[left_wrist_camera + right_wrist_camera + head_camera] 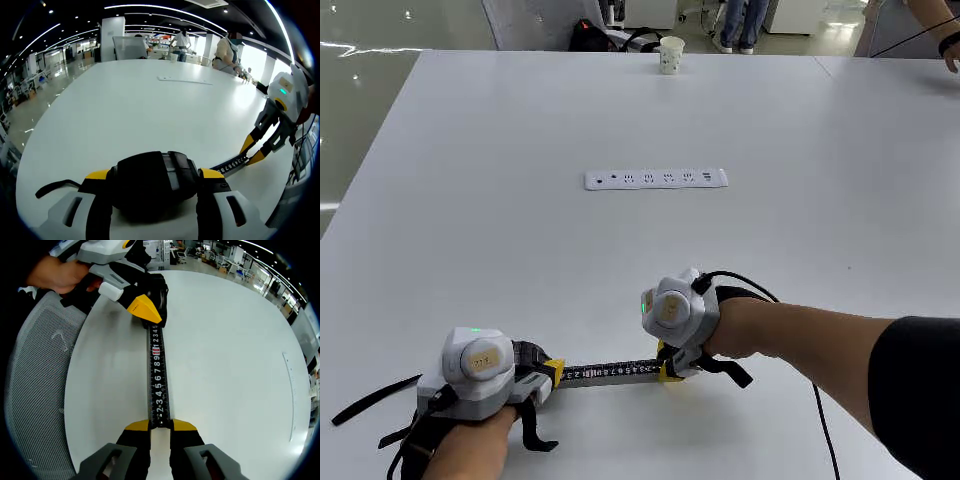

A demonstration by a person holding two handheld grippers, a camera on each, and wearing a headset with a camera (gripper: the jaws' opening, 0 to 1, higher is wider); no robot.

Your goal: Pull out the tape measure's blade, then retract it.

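Observation:
The black tape measure case sits clamped between the yellow-tipped jaws of my left gripper, low on the white table at the near left. Its dark blade with white numerals runs rightward, flat just above the table. My right gripper is shut on the blade's end, near the table's front middle. In the right gripper view the blade stretches away to the case held by the left gripper.
A white power strip lies mid-table and a paper cup stands at the far edge. A grey mesh chair sits beside the table's near side. People stand beyond the far edge.

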